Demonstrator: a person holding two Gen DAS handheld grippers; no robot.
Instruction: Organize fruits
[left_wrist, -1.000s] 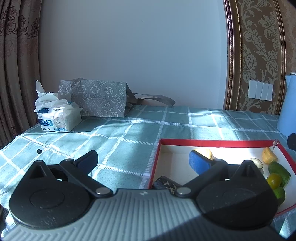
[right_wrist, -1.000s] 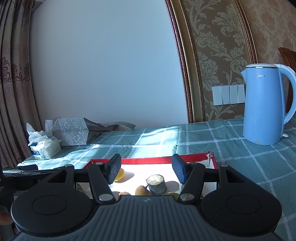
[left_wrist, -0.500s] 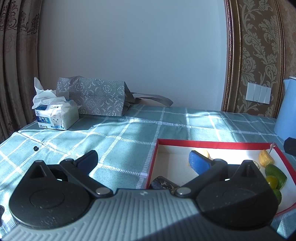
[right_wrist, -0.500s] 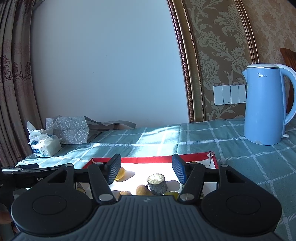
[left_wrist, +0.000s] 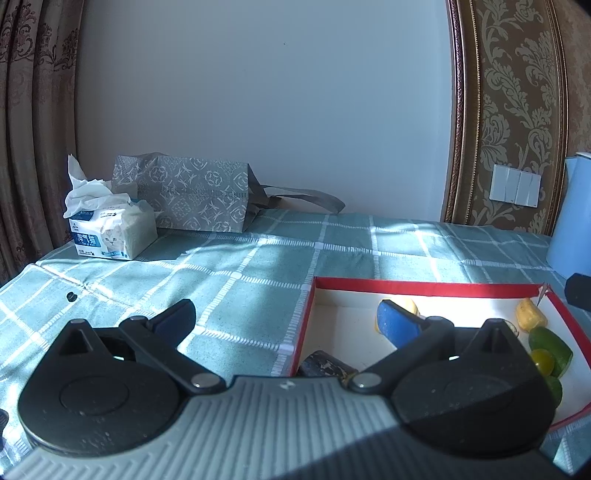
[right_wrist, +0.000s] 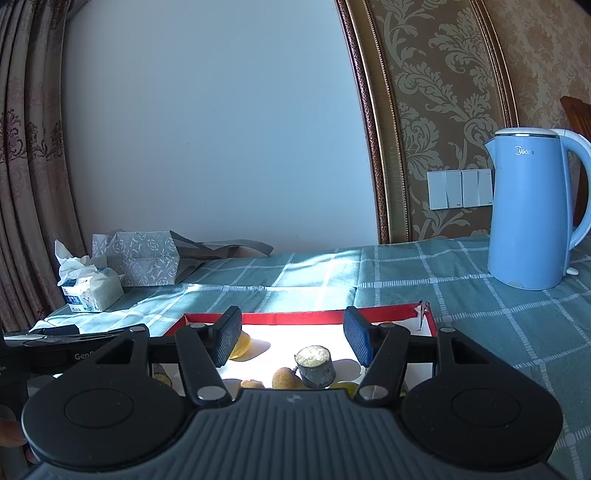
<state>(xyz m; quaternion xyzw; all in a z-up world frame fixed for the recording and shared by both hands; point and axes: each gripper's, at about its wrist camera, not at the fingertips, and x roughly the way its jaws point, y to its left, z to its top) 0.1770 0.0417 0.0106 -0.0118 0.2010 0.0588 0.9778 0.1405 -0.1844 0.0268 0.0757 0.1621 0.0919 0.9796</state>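
A red-rimmed white tray (left_wrist: 424, 286) lies on the checked teal cloth and holds several fruits. In the left wrist view a yellow piece (left_wrist: 530, 314), a green fruit (left_wrist: 550, 345) and a small yellow-green one (left_wrist: 542, 360) lie at its right end. My left gripper (left_wrist: 284, 321) is wide open over the tray's left rim, with nothing between its fingers. In the right wrist view my right gripper (right_wrist: 293, 334) stands open above the tray (right_wrist: 295, 318). Below and beyond it lie a grey cut cylinder (right_wrist: 316, 365), a brown fruit (right_wrist: 286, 378) and a yellow slice (right_wrist: 242, 341).
A blue kettle (right_wrist: 532, 210) stands at the back right. A tissue pack (left_wrist: 110, 232) and a grey patterned bag (left_wrist: 192, 199) sit at the back left by the wall. A dark lump (left_wrist: 325, 365) lies in the tray's near left corner.
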